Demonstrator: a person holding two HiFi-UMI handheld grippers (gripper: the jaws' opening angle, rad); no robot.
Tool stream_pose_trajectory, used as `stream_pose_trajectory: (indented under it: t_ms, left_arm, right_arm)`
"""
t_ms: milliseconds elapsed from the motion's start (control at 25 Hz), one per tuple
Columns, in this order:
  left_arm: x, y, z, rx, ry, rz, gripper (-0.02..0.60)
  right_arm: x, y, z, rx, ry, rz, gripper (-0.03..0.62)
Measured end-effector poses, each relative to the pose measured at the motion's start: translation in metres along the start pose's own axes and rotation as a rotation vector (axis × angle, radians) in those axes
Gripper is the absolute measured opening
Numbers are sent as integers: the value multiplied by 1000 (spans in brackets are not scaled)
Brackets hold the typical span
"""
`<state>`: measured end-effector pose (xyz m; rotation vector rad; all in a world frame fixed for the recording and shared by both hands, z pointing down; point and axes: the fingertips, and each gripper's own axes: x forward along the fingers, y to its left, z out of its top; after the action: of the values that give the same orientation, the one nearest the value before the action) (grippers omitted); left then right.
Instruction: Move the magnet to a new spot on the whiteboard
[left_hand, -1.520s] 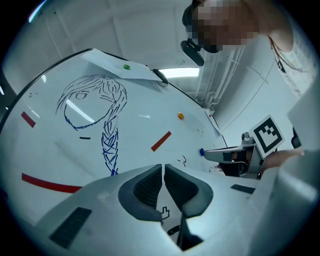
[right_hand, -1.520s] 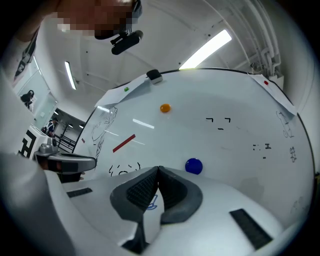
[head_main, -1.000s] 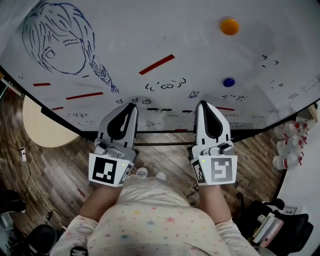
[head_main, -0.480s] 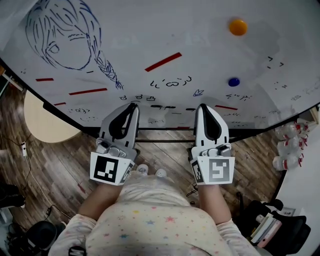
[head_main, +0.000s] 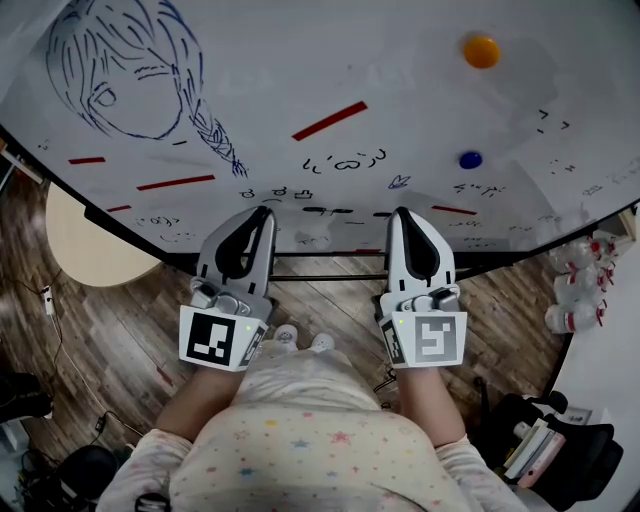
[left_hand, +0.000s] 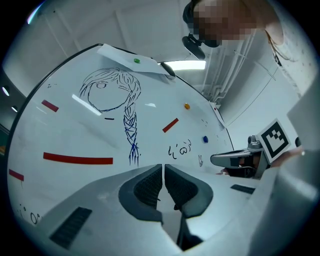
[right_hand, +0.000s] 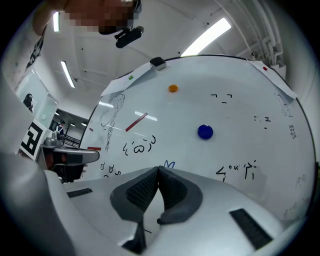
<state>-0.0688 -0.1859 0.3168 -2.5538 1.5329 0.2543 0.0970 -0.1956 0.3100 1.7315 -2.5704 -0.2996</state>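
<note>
A whiteboard (head_main: 400, 60) stands in front of me, covered with marker drawings. A blue round magnet (head_main: 470, 159) sticks to it at the right, also seen in the right gripper view (right_hand: 205, 132). An orange round magnet (head_main: 481, 50) sits higher up. My left gripper (head_main: 262, 212) and right gripper (head_main: 401, 212) are held side by side just short of the board's lower edge, both shut with nothing between the jaws. The right gripper (right_hand: 159, 169) points at the board below and left of the blue magnet, well apart from it.
Red magnetic strips (head_main: 328, 121) and a blue girl's-head drawing (head_main: 130, 70) are on the board. Wooden floor lies below, with a round beige table (head_main: 90, 245) at left, white bottles (head_main: 575, 290) at right and bags (head_main: 540, 440) at lower right.
The view has shifted slightly, so the board and magnets sit a little further right and up in the picture. Both grippers have kept still and stayed shut.
</note>
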Motion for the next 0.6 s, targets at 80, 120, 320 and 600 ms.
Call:
stream_pose_trajectory:
  t_ms: [80,120,320,600]
  left_arm:
    - [0,2,0,0,2,-4,25]
    - [0,2,0,2,3,-6,25]
    - [1,3,-2,6,6,-19,25]
    - [2,3,-2,16,6,-30,25]
  right_arm:
    - [-1,2,0,-7,-1,-6,0]
    - [-1,4,0,-8,-3,-6,0]
    - [-1,8,-4,10,-2,-11,0]
    - [0,8,-6,22,2,-19,0]
